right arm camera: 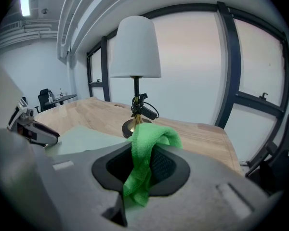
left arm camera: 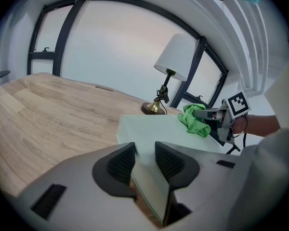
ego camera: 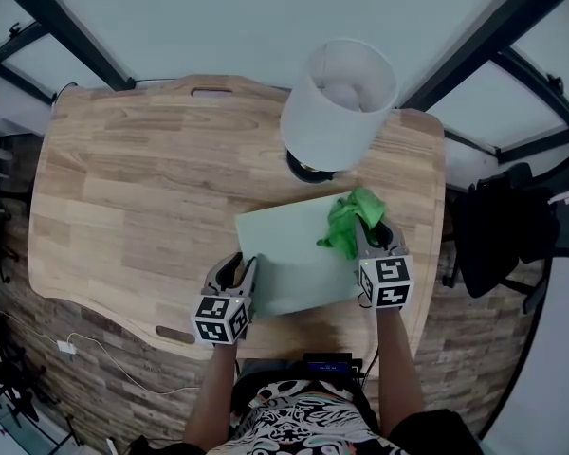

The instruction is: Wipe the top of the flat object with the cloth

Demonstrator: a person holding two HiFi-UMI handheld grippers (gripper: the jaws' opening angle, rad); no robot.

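A pale green flat board (ego camera: 294, 254) lies on the wooden table (ego camera: 133, 188), close to its front edge. My right gripper (ego camera: 375, 230) is shut on a bright green cloth (ego camera: 346, 224), which bunches over the board's far right corner. In the right gripper view the cloth (right arm camera: 144, 153) hangs between the pads. My left gripper (ego camera: 237, 265) sits at the board's near left edge. In the left gripper view its jaws (left arm camera: 144, 160) stand apart with the board's edge (left arm camera: 154, 191) running between them; I see no pad pressing on it.
A table lamp with a white shade (ego camera: 337, 102) stands just behind the board, its brass base (left arm camera: 154, 109) close to the far edge. A black chair (ego camera: 507, 226) is off the table's right side. The table's front edge runs just behind both grippers.
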